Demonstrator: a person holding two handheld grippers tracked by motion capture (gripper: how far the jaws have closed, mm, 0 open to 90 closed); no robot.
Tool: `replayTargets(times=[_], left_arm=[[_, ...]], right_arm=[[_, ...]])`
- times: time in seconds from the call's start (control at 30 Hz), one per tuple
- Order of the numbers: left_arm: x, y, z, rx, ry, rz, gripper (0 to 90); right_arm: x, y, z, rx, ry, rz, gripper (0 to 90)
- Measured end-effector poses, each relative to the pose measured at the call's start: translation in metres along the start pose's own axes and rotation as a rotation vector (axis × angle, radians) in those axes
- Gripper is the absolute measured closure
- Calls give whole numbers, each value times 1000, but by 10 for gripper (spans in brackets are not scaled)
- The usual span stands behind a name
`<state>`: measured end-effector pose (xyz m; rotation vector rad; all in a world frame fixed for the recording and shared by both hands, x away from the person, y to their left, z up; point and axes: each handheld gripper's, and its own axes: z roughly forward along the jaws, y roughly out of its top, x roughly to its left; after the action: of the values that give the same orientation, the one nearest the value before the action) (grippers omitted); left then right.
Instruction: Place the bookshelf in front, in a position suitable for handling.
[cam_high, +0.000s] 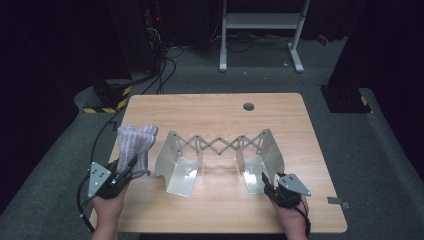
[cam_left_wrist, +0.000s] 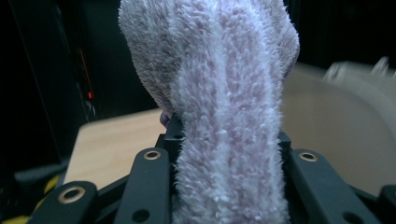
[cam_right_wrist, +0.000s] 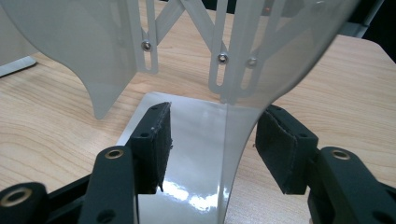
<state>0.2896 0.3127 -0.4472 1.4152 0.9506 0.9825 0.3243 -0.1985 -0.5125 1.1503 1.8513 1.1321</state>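
Dark room, grey carpet, light wood table (cam_high: 225, 112) w/ a round cable hole near its far edge. L gripper (cam_high: 125, 172) sits near the table's front-left corner, jaws clamped on a fluffy pale-lilac towel (cam_high: 135, 145); in the left gripper view the towel (cam_left_wrist: 224, 116) runs up from btwn the two black jaws and bulges wide above them, pile pressed on both sides. Towel is raised off the tabletop, just left of the metal rack. R gripper (cam_high: 266, 185) is at the front-right, jaws apart and straddling the upright wall of the expanding metal rack (cam_high: 220, 152); right gripper view shows one pad (cam_right_wrist: 156, 140) over the rack's (cam_right_wrist: 196, 154) shiny base plate and the other on the far side of the thin wall, gaps visible on both sides, not pinching. Scissor lattice links the rack's two end panels beyond the R gripper.
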Motion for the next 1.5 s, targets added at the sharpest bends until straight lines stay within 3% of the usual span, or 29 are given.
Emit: replayTargets(times=[0.1, 0.2, 0.5, 0.77, 0.97, 1.17, 1.37, 1.5], left_arm=[[-3, 7, -5, -44, -11, -6, 639], [-5, 7, -4, -36, -13, -2, 638], [-7, -10, 0, 47, 0, -9, 638], [-7, -26, -4, 106, -21, -32, 635], [-10, -35, -3, 160, -10, 0, 635], [-10, -44, 4, 212, 6, -3, 636], [-1, -60, 12, 300, -13, -115, 636], [-15, -66, 15, 360, -44, -98, 636]], right_arm=[[-1, 0, 0, 0, -2, 4, 457], [-2, 0, -1, -3, 0, 6, 457], [-2, 3, -4, -12, 1, 7, 457], [0, 6, -7, -28, 1, 4, 455], [0, 7, -8, -30, 4, 0, 460], [-1, 10, -10, -20, 19, -12, 526], [2, 12, -4, -6, 9, -8, 524], [2, 9, -2, 7, 12, -12, 527]])
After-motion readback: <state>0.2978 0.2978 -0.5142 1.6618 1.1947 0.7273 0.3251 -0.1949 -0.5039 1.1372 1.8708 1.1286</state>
